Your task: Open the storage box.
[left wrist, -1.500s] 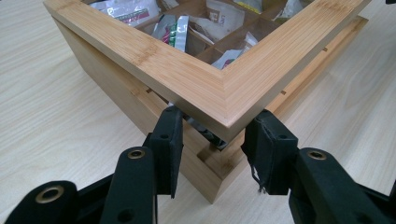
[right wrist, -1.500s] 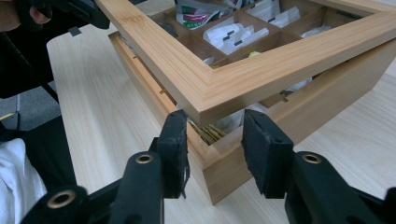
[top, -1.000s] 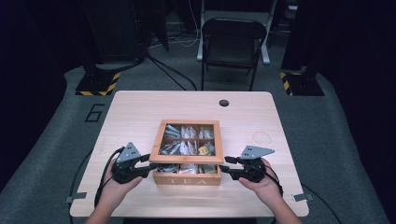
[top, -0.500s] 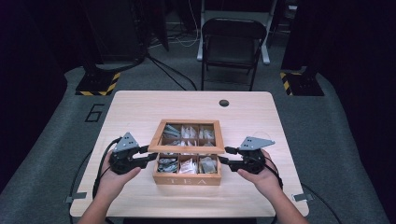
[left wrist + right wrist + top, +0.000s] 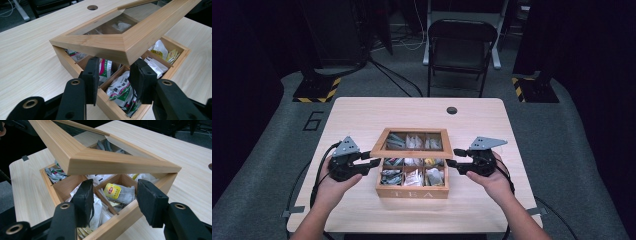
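A wooden tea box [image 5: 412, 191] with several compartments of tea bags [image 5: 411, 176] stands near the table's front. Its glass-paned lid [image 5: 412, 155] is tilted up at the front, hinged at the back. My left gripper [image 5: 373, 159] reaches under the lid's front left corner [image 5: 125, 50]. Its jaws stand apart, and I cannot tell whether they touch it [image 5: 116, 60]. My right gripper [image 5: 453, 156] is under the lid's front right corner [image 5: 112, 165]. Its jaws have just been opening, with nothing pinched between them [image 5: 115, 182]. A yellow-labelled tea bag [image 5: 112, 191] lies in the compartment beyond.
The light wooden table [image 5: 362, 120] has a round cable hole [image 5: 452, 110] at the back right. A black folding chair [image 5: 459, 45] stands behind the table. Two hazard-striped stand bases [image 5: 314, 90] sit on the grey floor at either side.
The lid's front edge has risen from nearly flat to clearly tilted open. Both hands have moved up with it, staying at the lid's front corners.
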The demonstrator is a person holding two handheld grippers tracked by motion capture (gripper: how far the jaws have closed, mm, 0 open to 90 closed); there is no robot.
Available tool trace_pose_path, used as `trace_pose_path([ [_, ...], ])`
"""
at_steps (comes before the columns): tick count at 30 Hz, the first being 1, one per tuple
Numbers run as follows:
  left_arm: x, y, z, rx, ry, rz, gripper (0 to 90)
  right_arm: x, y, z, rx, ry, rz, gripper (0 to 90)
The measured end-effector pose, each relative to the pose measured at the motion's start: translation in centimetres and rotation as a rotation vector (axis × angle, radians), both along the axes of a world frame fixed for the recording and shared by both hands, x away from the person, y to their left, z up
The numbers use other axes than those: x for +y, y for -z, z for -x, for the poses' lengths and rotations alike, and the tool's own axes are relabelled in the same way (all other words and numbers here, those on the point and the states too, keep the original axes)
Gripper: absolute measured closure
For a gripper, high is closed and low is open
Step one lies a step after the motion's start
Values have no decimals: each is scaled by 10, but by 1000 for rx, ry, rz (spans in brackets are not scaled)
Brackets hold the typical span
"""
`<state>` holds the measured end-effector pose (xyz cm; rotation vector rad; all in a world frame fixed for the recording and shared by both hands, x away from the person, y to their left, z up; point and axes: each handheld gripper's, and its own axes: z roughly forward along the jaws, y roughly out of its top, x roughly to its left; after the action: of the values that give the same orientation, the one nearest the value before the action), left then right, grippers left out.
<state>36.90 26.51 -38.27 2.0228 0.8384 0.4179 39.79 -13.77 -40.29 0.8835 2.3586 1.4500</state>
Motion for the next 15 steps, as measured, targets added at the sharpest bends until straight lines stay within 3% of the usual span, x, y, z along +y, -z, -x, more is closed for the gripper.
trace_pose_path([
  [15, 2, -7, -7, -3, 7, 25, 599, 3, -16, -8, -5, -6, -50, 503],
])
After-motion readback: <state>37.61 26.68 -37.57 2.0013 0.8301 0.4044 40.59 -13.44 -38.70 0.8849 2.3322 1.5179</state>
